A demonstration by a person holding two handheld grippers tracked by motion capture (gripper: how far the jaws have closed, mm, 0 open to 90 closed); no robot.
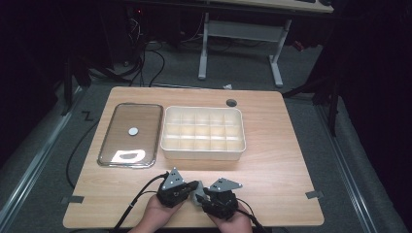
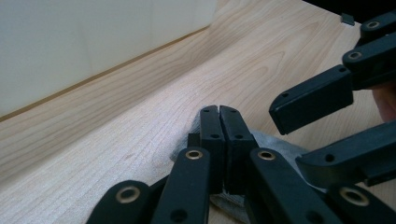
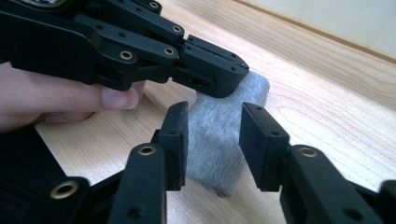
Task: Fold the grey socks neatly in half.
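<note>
Grey felt pad [image 3: 224, 135] lies on the wooden table [image 1: 272, 160] at its near edge, in front of the divided white tray [image 1: 203, 133]. Left gripper [image 1: 195, 185]: jaws shut together, tips pressing one end of the pad. Right gripper [image 1: 208, 191]: jaws apart, straddling the pad's other end without gripping it.

— What did you have there at bottom centre of the high view?
— You had a small grey felt block [image 3: 223, 135], lying flat on the wood, one end clamped.
</note>
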